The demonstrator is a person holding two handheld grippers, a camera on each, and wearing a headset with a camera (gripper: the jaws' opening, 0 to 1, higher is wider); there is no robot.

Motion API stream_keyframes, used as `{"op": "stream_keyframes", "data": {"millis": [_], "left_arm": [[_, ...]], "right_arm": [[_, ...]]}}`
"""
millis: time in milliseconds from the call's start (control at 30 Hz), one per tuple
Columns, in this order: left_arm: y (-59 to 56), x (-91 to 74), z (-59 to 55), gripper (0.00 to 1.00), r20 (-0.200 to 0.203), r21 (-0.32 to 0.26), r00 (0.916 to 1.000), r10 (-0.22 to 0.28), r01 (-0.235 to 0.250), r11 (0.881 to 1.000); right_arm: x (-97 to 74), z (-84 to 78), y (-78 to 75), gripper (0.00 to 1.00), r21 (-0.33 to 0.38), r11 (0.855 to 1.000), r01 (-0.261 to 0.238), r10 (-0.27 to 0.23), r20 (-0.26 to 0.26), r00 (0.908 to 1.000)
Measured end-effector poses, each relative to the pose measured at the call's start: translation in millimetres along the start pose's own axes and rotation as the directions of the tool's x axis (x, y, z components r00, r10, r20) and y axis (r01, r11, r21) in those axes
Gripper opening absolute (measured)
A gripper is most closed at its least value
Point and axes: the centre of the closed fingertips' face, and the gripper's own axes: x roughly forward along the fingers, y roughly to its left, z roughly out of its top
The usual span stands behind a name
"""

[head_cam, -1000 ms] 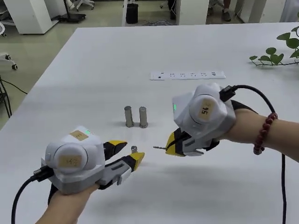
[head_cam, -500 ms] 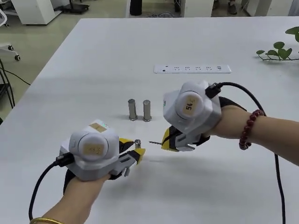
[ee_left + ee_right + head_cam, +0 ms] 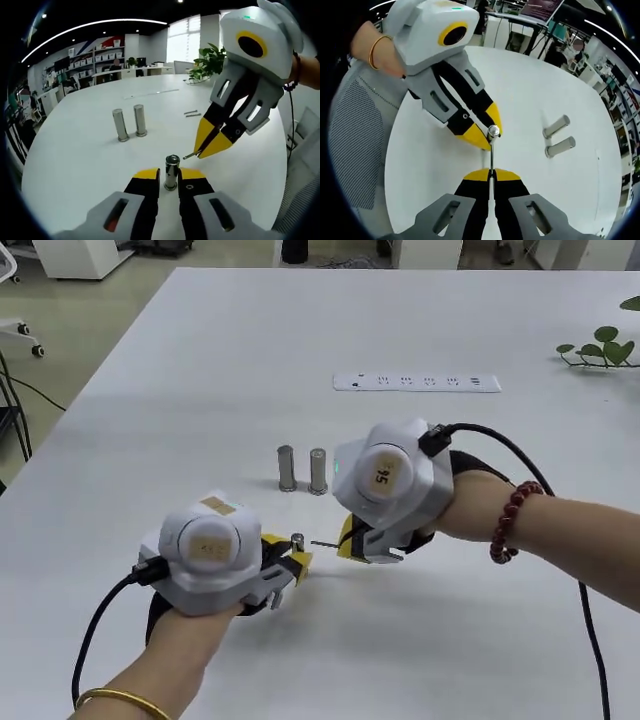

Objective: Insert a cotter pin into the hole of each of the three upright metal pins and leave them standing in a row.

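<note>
My left gripper (image 3: 293,562) is shut on a short metal pin (image 3: 297,542), holding it upright on the table; in the left gripper view the pin (image 3: 171,172) stands between the yellow fingertips. My right gripper (image 3: 347,540) is shut on a thin cotter pin (image 3: 325,544) that points left at the pin's top. In the right gripper view the cotter pin (image 3: 491,157) runs straight up from the jaws to the metal pin's head (image 3: 493,131), its tip right at it. Two more metal pins (image 3: 287,468) (image 3: 318,471) stand side by side behind.
A white power strip (image 3: 417,383) lies further back on the white table (image 3: 200,360). A plant sprig (image 3: 600,348) lies at the far right. Two spare cotter pins (image 3: 191,113) lie on the table beyond the standing pins in the left gripper view.
The two grippers have drawn together. The cotter pin's tip has closed in on the top of the metal pin held in the left gripper. The head camera has also shifted.
</note>
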Motion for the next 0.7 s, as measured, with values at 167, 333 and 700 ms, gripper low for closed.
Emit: {"op": "stream_keyframes", "data": {"millis": [167,333,700], "left_arm": [[-1.7,1.2,0.5,0.09,0.012,-0.028,0.9997,-0.019,0.019,0.999],[-3.0,1.6,-0.4,0.07,0.014,-0.037,0.9996,-0.026,0.027,0.999],[-2.9,3.6,-2.0,0.06,0.019,-0.010,0.9998,-0.003,0.003,1.000]], "right_arm": [[2.5,1.7,0.1,0.00,0.002,1.000,-0.002,0.002,0.002,1.0000],[3.2,2.4,-1.8,0.00,0.000,1.000,0.000,0.000,0.003,1.0000],[2.8,6.9,-2.0,0.00,-0.017,1.000,0.001,-0.001,0.004,1.0000]]}}
